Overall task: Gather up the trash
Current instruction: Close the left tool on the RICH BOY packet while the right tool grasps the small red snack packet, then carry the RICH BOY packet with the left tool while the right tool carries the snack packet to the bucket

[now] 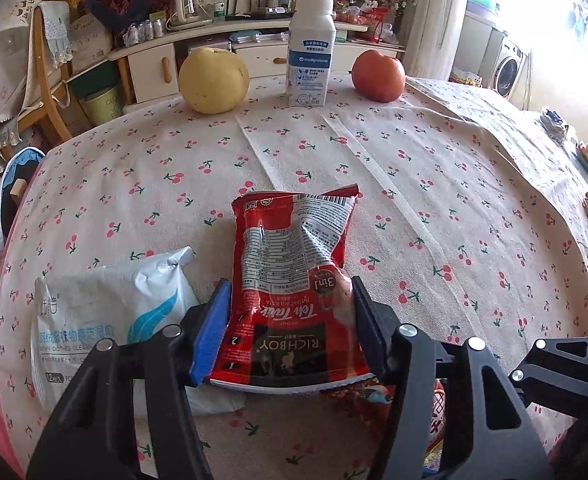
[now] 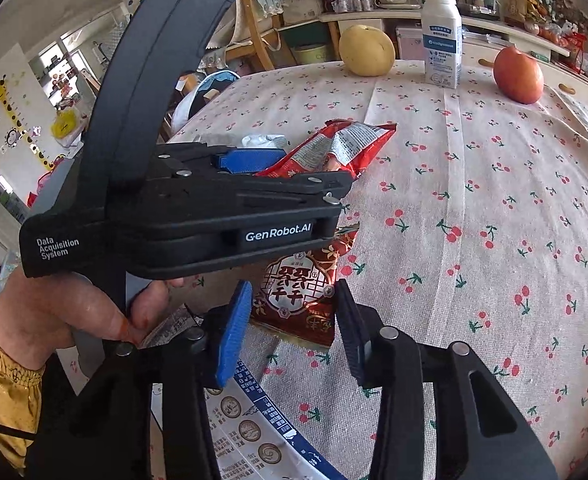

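Observation:
My left gripper (image 1: 290, 320) is shut on a crumpled red Teh Tarik sachet wrapper (image 1: 290, 264), with a finger on each side of its lower half. The same wrapper shows in the right wrist view (image 2: 333, 148), held by the left gripper (image 2: 294, 168). A white and blue wipes packet (image 1: 106, 320) lies left of it on the table. My right gripper (image 2: 292, 320) is open, its fingers straddling a red and gold snack wrapper (image 2: 301, 296) that lies on the cloth. A printed wrapper with a blue edge (image 2: 254, 432) lies under the right gripper.
A cherry-print tablecloth (image 1: 413, 168) covers the table. At its far edge stand a yellow pear (image 1: 213, 80), a white milk bottle (image 1: 311, 52) and a red tomato (image 1: 377, 76). A wooden chair (image 1: 42, 80) and shelves are beyond. My hand (image 2: 74, 308) holds the left gripper.

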### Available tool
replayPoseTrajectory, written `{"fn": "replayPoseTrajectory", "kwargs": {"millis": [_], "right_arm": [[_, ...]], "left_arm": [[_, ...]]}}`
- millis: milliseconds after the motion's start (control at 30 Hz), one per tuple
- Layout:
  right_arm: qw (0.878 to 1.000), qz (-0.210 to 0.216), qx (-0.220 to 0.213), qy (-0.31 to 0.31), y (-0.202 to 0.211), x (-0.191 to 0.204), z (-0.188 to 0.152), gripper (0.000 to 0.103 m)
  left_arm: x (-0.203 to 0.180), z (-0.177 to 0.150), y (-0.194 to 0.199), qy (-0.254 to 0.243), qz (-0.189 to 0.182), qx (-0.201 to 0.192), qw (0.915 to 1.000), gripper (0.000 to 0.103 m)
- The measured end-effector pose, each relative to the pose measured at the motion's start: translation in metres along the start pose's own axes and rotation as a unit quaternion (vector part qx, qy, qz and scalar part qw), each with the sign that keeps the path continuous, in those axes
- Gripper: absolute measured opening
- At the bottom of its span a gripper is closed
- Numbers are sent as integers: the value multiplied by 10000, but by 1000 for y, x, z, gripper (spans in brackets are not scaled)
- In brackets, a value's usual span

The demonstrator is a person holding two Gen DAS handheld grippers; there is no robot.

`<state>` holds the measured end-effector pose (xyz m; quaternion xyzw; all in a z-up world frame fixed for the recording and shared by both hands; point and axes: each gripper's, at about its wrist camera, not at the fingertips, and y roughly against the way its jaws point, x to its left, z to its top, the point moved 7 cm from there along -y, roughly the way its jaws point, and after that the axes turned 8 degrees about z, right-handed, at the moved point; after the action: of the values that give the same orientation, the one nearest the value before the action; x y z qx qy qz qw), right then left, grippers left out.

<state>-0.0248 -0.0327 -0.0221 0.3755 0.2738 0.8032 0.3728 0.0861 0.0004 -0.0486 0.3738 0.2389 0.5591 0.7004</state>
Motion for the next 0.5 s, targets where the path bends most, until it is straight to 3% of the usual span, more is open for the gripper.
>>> {"fn": "replayPoseTrajectory", "kwargs": {"millis": [500], "right_arm": [[9995,-247,-133,107,13,-3,-2,32]], "left_arm": [[17,-10,27,570,-28,-228,9981,40]]}}
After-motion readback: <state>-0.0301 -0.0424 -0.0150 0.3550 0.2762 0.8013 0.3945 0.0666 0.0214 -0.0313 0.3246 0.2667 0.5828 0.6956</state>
